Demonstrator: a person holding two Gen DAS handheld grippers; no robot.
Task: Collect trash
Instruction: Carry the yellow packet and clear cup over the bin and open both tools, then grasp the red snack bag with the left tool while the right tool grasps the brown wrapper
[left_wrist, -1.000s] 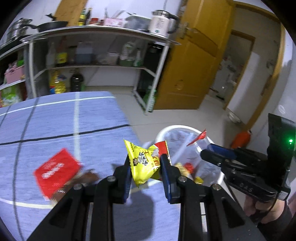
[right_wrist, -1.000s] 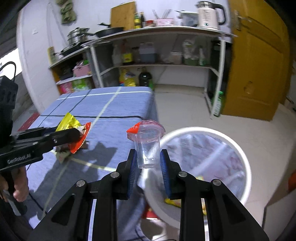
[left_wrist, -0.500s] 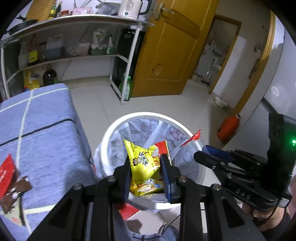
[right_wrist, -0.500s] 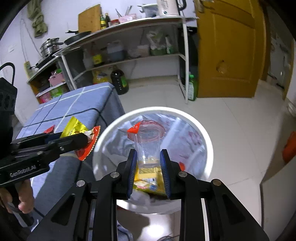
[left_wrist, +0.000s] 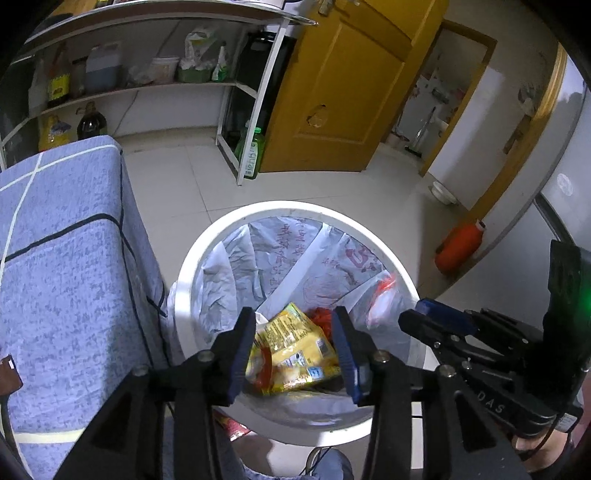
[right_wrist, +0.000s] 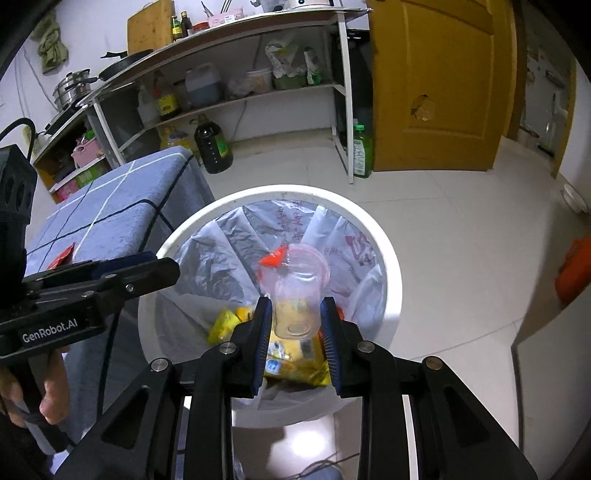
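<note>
Your left gripper (left_wrist: 293, 345) has just been opening over the bin (left_wrist: 207, 254), nothing between its fingers; your right gripper (right_wrist: 295, 332) pinches the cup (right_wrist: 297, 295). Release off-centre and it could hit the rim.

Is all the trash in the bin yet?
Not yet. Yellow snack wrappers already lie in the white lined trash bin. The left gripper has just been opening, with nothing between its jaws. The right gripper holds a clear plastic cup over the bin. A red wrapper remains on the blue checked tablecloth.
</note>
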